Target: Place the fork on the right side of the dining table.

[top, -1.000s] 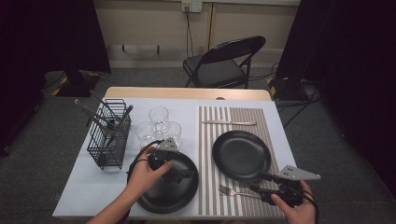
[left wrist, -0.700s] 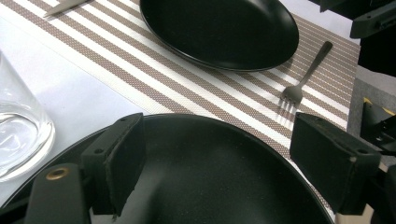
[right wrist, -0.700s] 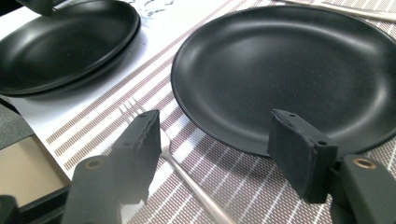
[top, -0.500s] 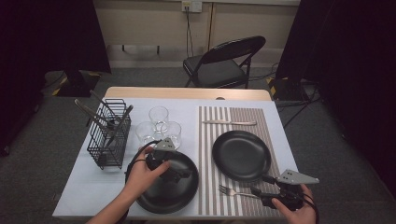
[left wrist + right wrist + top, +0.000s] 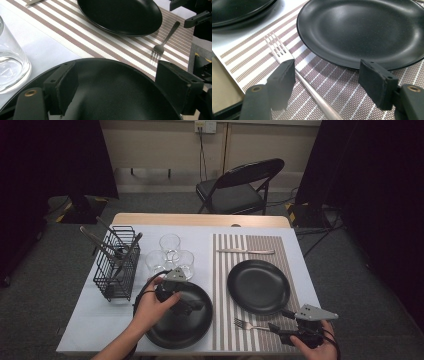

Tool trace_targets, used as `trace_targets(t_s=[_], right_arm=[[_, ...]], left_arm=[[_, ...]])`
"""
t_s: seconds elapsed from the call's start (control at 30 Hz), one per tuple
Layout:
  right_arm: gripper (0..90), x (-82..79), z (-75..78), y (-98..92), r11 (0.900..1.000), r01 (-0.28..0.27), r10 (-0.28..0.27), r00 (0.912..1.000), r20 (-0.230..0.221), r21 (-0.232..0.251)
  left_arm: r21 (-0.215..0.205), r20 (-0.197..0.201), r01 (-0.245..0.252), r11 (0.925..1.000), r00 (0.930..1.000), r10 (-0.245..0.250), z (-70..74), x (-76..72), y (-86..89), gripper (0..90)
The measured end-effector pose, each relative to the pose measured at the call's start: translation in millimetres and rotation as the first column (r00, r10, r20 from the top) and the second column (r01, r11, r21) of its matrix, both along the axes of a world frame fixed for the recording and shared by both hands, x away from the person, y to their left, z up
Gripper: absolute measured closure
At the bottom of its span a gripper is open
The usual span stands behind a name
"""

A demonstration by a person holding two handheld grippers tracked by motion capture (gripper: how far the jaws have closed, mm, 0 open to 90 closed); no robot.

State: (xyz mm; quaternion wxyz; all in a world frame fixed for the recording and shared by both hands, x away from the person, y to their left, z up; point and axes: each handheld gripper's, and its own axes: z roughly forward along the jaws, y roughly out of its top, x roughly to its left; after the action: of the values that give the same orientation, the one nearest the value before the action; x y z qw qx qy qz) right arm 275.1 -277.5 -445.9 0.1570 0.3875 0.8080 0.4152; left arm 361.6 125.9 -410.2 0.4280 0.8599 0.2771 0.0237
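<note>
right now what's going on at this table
A person is setting a place with a hand-held gripper in each hand. The right hand-held gripper sits low over the fork on the striped placemat, its jaws just opened and not pressing the handle lying between them. The left hand-held gripper hovers open over the near black plate. A second black plate lies on the mat.

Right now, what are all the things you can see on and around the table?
plates: two, black, one on the striped mat, one on the white table left of it
fork: one, silver, mat's near edge
knife: one, silver, mat's far edge
striped mat: one, brown and white, table's right half
glasses: three, clear, table's middle
wire basket: one, black, left, holding utensils
folding chair: one, black, behind the table
left gripper: jaws open over the left plate
right gripper: jaws open around the fork handle
</note>
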Motion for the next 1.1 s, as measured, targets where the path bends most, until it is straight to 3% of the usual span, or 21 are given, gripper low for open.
trace_targets(t_s=[0.47,1.1], right_arm=[[29.4,-0.8,-8.8,-0.3,0.998,-0.013,0.012,0.9997,-0.021,-0.057],[35.9,1.0,-21.6,-8.3,0.995,-0.005,0.0,0.9988,-0.049,-0.095]], left_arm=[[0.0,0.0,0.0,1.0,1.0,0.0,-1.2,0.4,-1.4,18.5],[0.002,-0.004,-0.001,1.0,1.0,0.001,0.1,0.9,1.0,18.5]])
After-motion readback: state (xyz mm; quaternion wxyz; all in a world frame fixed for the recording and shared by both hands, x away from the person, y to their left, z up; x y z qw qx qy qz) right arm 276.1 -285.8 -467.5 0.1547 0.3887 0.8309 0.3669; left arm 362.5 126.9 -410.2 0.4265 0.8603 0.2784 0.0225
